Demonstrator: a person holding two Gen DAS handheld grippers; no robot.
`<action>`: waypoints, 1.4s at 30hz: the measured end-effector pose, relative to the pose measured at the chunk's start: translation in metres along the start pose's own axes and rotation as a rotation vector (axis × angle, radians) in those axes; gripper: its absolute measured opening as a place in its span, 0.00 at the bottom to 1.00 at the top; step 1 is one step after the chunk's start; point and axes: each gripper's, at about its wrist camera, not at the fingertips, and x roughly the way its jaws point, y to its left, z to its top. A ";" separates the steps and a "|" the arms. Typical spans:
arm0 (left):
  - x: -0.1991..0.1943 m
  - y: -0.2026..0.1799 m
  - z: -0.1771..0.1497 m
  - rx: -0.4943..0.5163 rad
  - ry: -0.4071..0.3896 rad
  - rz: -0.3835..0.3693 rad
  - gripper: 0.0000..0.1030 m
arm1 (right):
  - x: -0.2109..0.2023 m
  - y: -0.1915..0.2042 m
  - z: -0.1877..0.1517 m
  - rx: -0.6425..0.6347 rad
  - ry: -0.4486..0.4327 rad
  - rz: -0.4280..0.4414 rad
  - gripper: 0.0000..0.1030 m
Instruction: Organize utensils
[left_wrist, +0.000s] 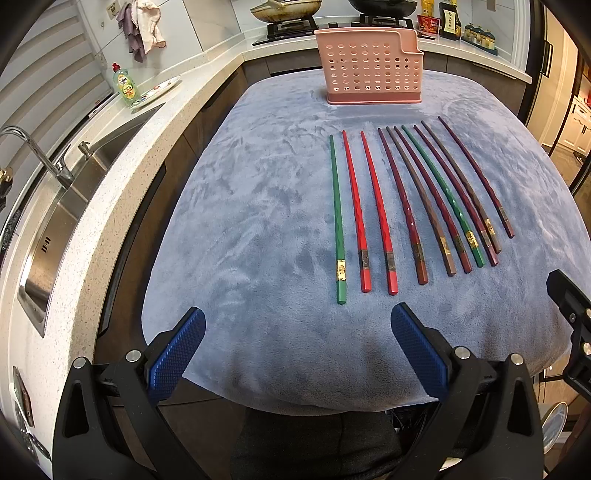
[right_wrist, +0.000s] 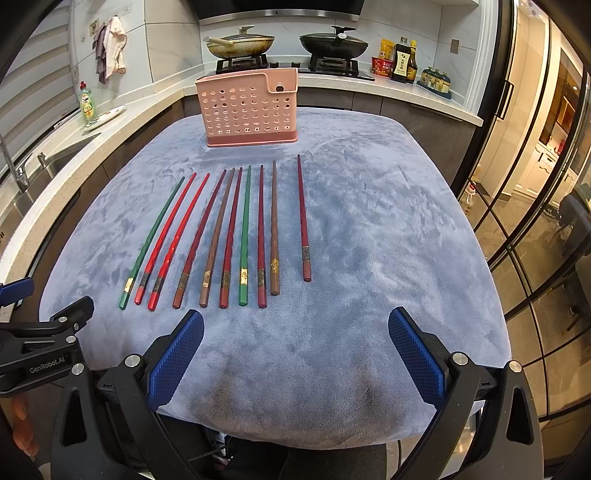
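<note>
Ten chopsticks (right_wrist: 229, 236) in one row on the blue cloth (right_wrist: 369, 240), tips toward the far side: two green, two bright red, four dark red, two brown. One pink perforated holder (right_wrist: 247, 110) upright at the far edge of the cloth, apart from the row. Left gripper (left_wrist: 297, 325) above the near edge of the cloth, fingers wide apart, holding nothing. Right gripper (right_wrist: 295, 328) likewise low over the near edge, pointing forward, fingers spread wide, nothing between them. Both short of the chopstick ends.
</note>
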 end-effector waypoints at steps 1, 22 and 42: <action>0.000 0.000 0.000 0.000 0.000 0.000 0.93 | 0.000 0.000 0.000 0.000 0.000 0.000 0.93; -0.002 0.001 0.002 0.002 -0.006 0.003 0.93 | -0.001 0.000 0.000 0.000 -0.002 0.002 0.93; -0.006 0.000 0.003 0.005 -0.026 0.017 0.93 | -0.003 0.000 0.001 0.002 -0.006 0.004 0.93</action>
